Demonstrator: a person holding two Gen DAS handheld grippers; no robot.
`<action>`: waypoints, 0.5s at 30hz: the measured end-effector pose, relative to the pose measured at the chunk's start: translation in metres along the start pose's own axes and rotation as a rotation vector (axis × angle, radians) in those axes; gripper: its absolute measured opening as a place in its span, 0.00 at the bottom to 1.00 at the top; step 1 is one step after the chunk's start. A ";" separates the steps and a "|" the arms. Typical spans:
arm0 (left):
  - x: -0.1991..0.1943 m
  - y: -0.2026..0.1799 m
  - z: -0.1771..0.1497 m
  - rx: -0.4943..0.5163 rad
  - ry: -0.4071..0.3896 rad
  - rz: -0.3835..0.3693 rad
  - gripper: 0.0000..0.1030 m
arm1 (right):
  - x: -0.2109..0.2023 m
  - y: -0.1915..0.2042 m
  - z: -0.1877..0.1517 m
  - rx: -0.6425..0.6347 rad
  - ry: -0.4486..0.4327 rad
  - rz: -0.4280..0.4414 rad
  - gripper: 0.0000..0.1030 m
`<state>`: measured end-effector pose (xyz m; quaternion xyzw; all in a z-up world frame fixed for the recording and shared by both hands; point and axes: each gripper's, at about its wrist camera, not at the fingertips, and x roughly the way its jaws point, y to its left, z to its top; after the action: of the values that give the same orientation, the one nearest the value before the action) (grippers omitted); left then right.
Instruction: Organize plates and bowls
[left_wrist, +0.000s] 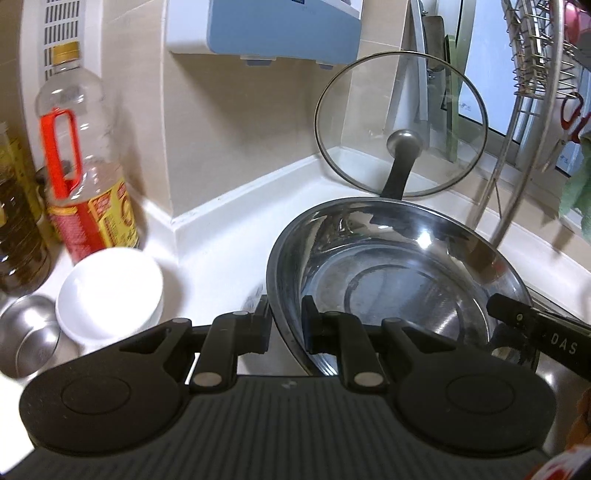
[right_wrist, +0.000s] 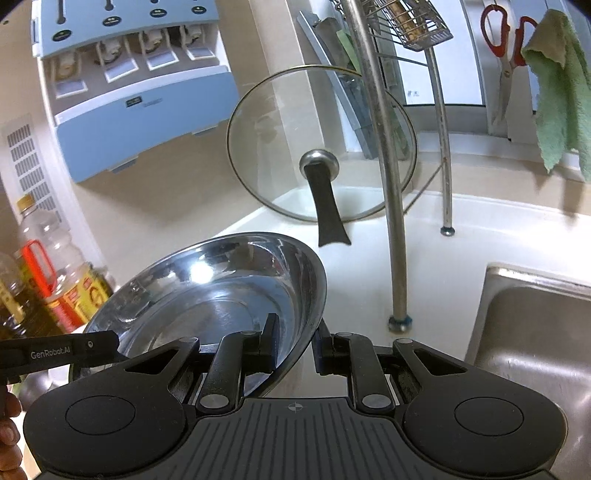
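A large steel bowl (left_wrist: 399, 273) is held over the white counter between both grippers; it also shows in the right wrist view (right_wrist: 207, 291). My left gripper (left_wrist: 286, 325) is shut on its left rim. My right gripper (right_wrist: 295, 339) is shut on its right rim, one finger inside and one outside. The right gripper's finger shows in the left wrist view (left_wrist: 517, 314). A stack of white bowls (left_wrist: 110, 291) stands on the counter to the left. A small steel bowl (left_wrist: 29, 332) sits beside it.
A glass lid (right_wrist: 321, 144) leans against the back wall. Oil bottles (left_wrist: 81, 155) stand at left. A dish-rack post (right_wrist: 391, 184) rises right of the bowl. A steel sink (right_wrist: 535, 339) lies at right. A green cloth (right_wrist: 561, 96) and scissors (right_wrist: 506, 44) hang above.
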<state>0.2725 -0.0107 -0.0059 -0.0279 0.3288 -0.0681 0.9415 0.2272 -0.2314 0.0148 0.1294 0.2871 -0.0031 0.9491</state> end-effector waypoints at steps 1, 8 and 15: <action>-0.004 0.000 -0.004 -0.002 0.002 0.000 0.14 | -0.006 0.000 -0.003 0.000 0.003 0.004 0.18; -0.031 0.001 -0.032 -0.015 0.024 0.012 0.14 | -0.031 0.002 -0.026 -0.011 0.032 0.026 0.18; -0.052 0.002 -0.056 -0.024 0.040 0.030 0.14 | -0.047 0.002 -0.051 -0.028 0.076 0.043 0.18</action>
<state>0.1977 -0.0021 -0.0181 -0.0329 0.3489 -0.0506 0.9352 0.1608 -0.2200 0.0002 0.1222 0.3199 0.0264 0.9392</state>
